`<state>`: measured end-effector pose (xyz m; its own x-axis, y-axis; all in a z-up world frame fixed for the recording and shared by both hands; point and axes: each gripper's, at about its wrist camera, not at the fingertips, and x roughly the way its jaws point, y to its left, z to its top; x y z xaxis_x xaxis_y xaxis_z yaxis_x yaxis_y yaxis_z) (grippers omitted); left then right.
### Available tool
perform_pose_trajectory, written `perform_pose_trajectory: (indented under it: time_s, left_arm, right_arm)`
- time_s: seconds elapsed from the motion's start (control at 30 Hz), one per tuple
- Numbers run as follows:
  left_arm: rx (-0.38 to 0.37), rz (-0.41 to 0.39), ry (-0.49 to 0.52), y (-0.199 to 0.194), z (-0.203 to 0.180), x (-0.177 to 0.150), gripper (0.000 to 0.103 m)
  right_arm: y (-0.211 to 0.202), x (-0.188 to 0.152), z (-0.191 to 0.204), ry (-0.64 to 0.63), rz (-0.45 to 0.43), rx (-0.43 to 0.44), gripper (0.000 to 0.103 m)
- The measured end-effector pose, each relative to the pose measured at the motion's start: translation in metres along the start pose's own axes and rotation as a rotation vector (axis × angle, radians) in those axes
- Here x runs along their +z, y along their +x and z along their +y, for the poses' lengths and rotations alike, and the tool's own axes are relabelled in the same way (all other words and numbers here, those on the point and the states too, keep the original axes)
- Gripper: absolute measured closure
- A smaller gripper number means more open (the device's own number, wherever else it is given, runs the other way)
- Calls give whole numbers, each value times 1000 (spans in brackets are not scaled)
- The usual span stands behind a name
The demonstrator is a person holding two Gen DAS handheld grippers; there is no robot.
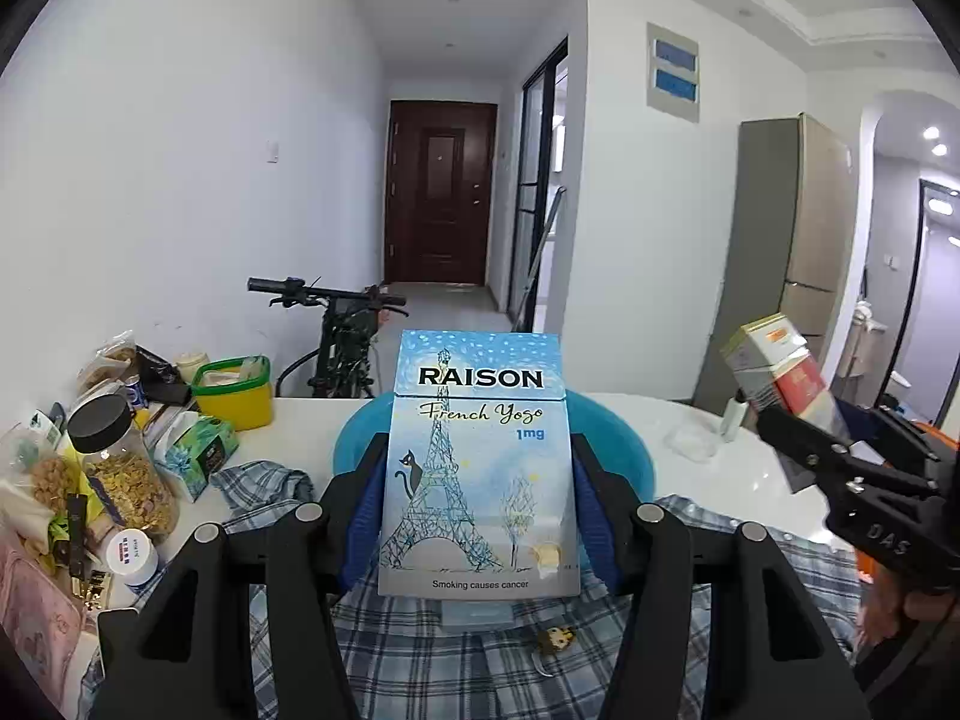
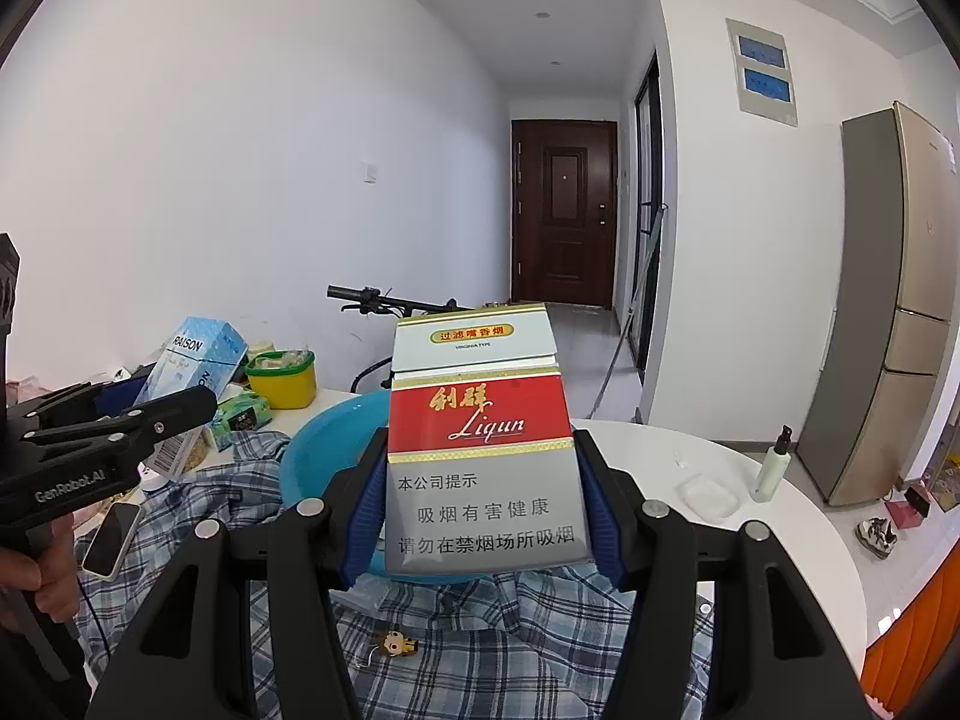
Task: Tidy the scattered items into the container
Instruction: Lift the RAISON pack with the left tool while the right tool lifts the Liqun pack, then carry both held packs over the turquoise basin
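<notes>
My left gripper (image 1: 478,480) is shut on a blue Raison cigarette pack (image 1: 477,456), held upright above the table. My right gripper (image 2: 480,480) is shut on a red and white Liqun cigarette pack (image 2: 480,444), also upright. Behind both packs sits a blue basin (image 1: 624,450) (image 2: 324,450) on a white table (image 1: 708,468). Each gripper shows in the other's view: the right one (image 1: 798,414) with its pack at the right edge, the left one (image 2: 198,402) with the blue pack at the left. A small yellow figurine (image 2: 396,643) lies on the checked cloth (image 2: 492,648) below.
Jars, snack bags, a tissue box (image 1: 198,456) and a yellow tub (image 1: 234,390) crowd the table's left side. A phone (image 2: 111,531) lies on the cloth. A pump bottle (image 2: 774,462) and clear dish (image 2: 708,495) stand at the right. A bicycle (image 1: 342,330) leans behind.
</notes>
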<state>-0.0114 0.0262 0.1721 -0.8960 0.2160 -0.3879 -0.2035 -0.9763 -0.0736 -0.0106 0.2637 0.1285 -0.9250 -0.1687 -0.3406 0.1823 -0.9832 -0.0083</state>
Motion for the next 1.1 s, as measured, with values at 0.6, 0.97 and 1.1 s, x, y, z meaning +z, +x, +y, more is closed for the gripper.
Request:
perform_pose_trajectory:
  time_s: [0.6,0.97,1.1]
  left_arm:
    - [-2,-3,-4,-13,2,-2,44]
    - [-4,8,-6,-9,0,1,44]
    - [-4,29,-16,4,3,3,44]
  right_arm:
    - [-9,0,6,-4,-18,6,47]
    - [-3,2,6,-6,-10,9,47]
    - [1,3,4,-6,-7,5,47]
